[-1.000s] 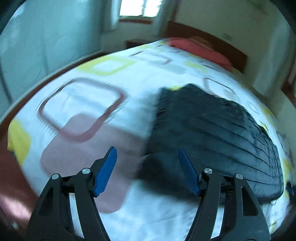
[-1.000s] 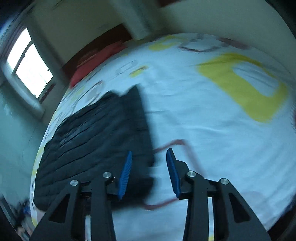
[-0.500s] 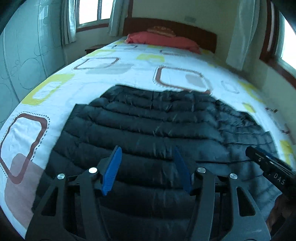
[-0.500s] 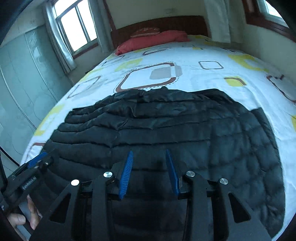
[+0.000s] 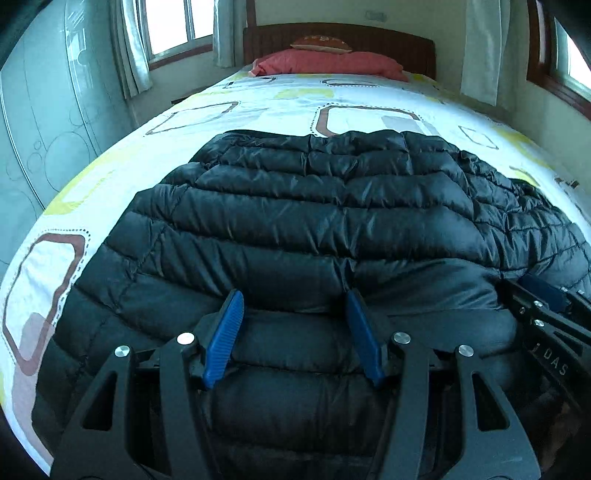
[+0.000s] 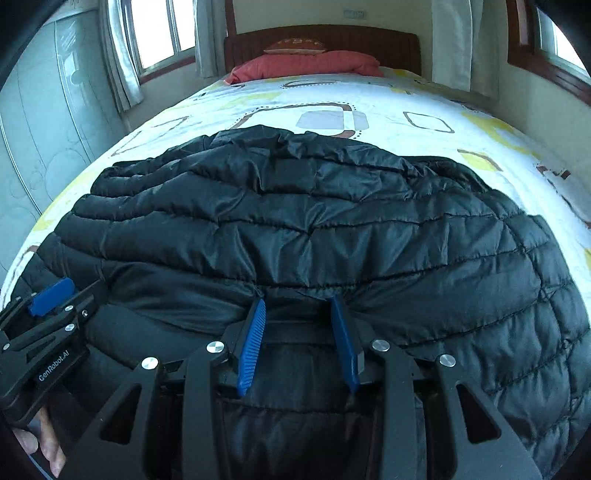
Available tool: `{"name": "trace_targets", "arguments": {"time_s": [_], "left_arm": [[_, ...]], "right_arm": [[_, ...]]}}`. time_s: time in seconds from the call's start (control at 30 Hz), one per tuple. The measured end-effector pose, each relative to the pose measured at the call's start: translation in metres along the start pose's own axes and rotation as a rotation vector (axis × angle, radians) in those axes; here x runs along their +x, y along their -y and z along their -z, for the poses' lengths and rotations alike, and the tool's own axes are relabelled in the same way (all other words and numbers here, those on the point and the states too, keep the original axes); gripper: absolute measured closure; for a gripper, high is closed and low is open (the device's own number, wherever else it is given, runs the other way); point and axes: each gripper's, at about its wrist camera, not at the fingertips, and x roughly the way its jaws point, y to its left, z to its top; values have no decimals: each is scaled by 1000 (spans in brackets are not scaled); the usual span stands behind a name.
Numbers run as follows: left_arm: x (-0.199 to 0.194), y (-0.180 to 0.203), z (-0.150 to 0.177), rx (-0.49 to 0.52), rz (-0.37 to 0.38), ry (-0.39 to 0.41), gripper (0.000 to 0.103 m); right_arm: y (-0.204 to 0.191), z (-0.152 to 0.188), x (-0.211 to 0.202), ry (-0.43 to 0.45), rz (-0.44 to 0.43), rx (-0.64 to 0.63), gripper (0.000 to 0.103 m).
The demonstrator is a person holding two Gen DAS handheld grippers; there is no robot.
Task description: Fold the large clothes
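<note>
A large black quilted puffer jacket [image 5: 325, 206] lies spread across the near end of a bed; it also fills the right wrist view [image 6: 332, 229]. My left gripper [image 5: 293, 299] is open, low over the jacket's near edge, its blue pads on either side of a padded ridge. My right gripper [image 6: 297, 304] is open, narrower, with its fingertips at a seam near the jacket's near edge. Each gripper shows in the other's view: the right one at the right edge [image 5: 543, 299], the left one at the left edge [image 6: 51, 295].
The bed [image 5: 369, 110] has a white sheet with brown and yellow squares. A red pillow [image 5: 328, 64] and a wooden headboard [image 6: 325, 35] are at the far end. A grey wardrobe [image 5: 48, 110] stands on the left. Windows with curtains are on both sides.
Both grippers swung from the jacket's sides to face the headboard, then moved down and forward onto its near edge. The jacket now fills more of both views.
</note>
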Motion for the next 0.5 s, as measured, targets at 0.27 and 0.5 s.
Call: {"name": "trace_targets", "arguments": {"time_s": [0.27,0.5], "left_arm": [[-20,-8,-4,53,-137,24,61],[-11,-6,2,77,-138,21,59]], "right_arm": [[-13,-4,-23,25,110,-59,65],[-10,9,-4,7,93,-54,65]]}}
